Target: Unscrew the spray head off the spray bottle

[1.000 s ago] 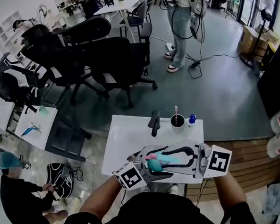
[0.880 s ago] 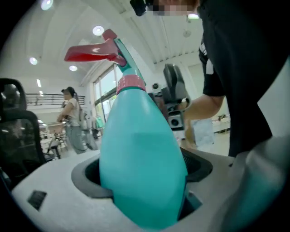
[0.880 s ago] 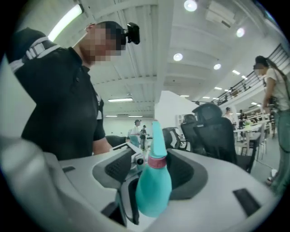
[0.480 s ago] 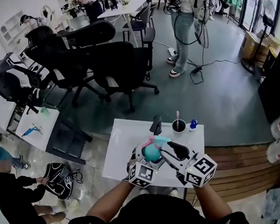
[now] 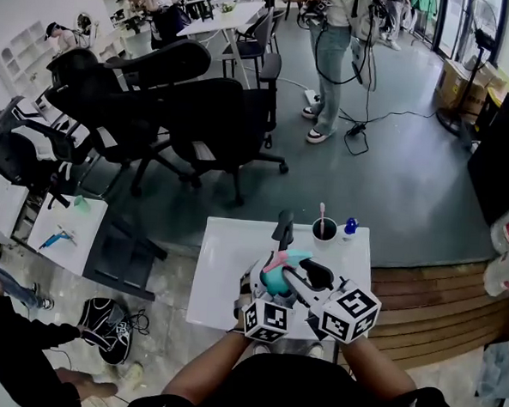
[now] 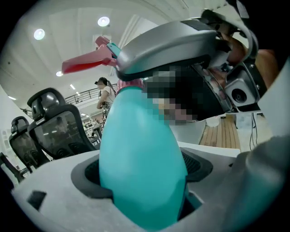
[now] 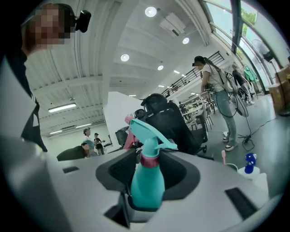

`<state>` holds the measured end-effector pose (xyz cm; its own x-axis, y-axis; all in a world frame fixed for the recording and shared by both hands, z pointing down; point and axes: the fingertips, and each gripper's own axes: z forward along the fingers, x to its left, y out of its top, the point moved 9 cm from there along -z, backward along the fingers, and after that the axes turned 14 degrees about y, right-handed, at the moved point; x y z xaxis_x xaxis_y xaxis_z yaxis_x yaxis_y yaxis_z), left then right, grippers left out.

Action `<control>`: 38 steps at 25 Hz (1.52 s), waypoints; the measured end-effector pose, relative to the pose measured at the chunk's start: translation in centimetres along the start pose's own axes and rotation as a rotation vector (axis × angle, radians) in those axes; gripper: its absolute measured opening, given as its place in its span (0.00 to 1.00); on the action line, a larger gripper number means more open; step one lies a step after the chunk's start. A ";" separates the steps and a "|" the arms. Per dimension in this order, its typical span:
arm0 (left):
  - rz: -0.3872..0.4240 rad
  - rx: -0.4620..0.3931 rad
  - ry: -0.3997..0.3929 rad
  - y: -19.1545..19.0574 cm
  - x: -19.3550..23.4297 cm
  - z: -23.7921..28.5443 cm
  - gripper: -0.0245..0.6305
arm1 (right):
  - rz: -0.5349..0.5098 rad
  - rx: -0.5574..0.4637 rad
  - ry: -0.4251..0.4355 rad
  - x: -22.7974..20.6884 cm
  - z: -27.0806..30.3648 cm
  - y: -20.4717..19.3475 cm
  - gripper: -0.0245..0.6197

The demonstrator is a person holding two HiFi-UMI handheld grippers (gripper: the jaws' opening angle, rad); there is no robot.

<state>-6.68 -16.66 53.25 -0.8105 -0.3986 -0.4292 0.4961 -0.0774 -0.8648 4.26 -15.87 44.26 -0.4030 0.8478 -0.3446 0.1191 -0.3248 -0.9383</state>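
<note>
While my left gripper (image 5: 264,281) is clamped on the teal belly of the spray bottle (image 6: 142,167), my right gripper (image 7: 147,170) straddles the same bottle from the opposite side; its jaws have just been closing, but the pads (image 7: 115,170) stand clear of the bottle, with a gap on either side; the pink collar (image 7: 148,159) sits between those pads, level with them; the spray head (image 7: 149,131) rises past their tips, and its pink trigger (image 6: 88,61) juts out sideways; both grippers meet over the white table (image 5: 220,274); a dark mug (image 5: 324,227) stands beyond their tips.
</note>
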 end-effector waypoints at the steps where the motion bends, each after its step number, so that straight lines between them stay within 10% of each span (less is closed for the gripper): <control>1: 0.004 -0.006 -0.003 0.2 -0.2 -0.2 0.74 | 0.000 -0.005 -0.008 0.0 0.0 0.1 0.29; 10: -0.062 -0.092 -0.190 1.0 -0.5 -1.7 0.74 | -0.082 0.030 0.131 0.7 -0.8 1.3 0.25; 23: -0.033 -0.336 -0.683 3.7 -1.0 -6.0 0.74 | -0.338 0.102 0.637 4.5 -3.4 3.9 0.25; 32: -0.148 -0.164 -0.254 2.1 0.6 -2.9 0.74 | -0.306 0.013 0.320 1.8 -3.2 2.5 0.33; 38: -0.202 -0.055 -0.121 1.4 0.9 -2.1 0.74 | -0.184 -0.005 0.187 1.3 -1.7 1.5 0.31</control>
<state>-7.36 -15.20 51.16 -0.8465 -0.4871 -0.2149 0.3077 -0.1182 -0.9441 5.44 -14.53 42.30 -0.2437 0.9553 -0.1677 0.0643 -0.1566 -0.9856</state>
